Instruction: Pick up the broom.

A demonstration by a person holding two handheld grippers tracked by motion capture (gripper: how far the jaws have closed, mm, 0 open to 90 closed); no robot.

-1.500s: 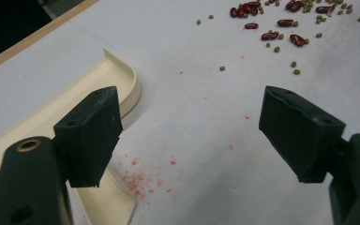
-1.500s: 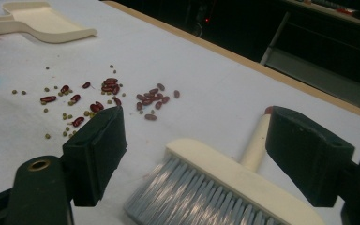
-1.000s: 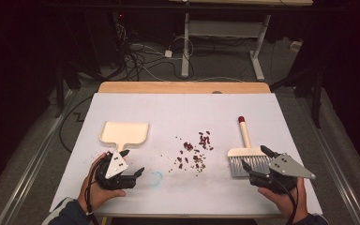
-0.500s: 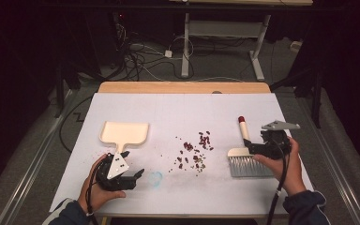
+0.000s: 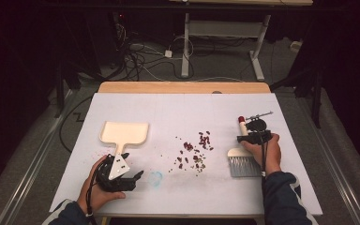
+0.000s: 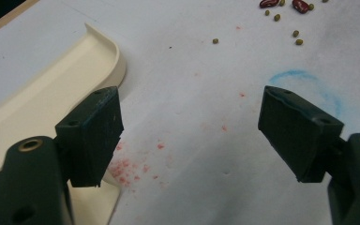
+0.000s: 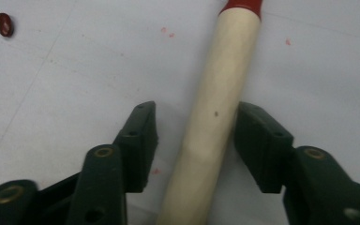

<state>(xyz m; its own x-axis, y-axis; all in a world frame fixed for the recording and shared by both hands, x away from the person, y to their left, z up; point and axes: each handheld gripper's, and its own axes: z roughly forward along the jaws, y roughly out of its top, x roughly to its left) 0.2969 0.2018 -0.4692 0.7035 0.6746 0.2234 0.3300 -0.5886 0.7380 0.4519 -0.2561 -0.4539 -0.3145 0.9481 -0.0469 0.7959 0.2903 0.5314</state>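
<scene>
Right gripper (image 7: pixel 194 136) straddles the wooden handle of one hand brush (image 5: pixel 242 157) on the table's right side. Its jaws have just been closing, and the right gripper view shows the handle between the pads with a gap on the left pad and the right pad at or nearly at the wood, so it is not yet clamped. Left gripper (image 6: pixel 192 136) hovers wide apart with nothing between its jaws, just beside the handle of one cream dustpan (image 5: pixel 124 133) near the left. Between the two tools lies one loose scatter of red kidney beans and small green beans (image 5: pixel 194 150), too many to count surely. A faint blue chalk ring (image 5: pixel 155 178) marks the white table cover (image 5: pixel 178 110) right of the left gripper. Wide bare cover lies on the far side of the beans; the brush bristles sit well inside the right edge, the dustpan inside the left edge. No writing or brand can be read.
</scene>
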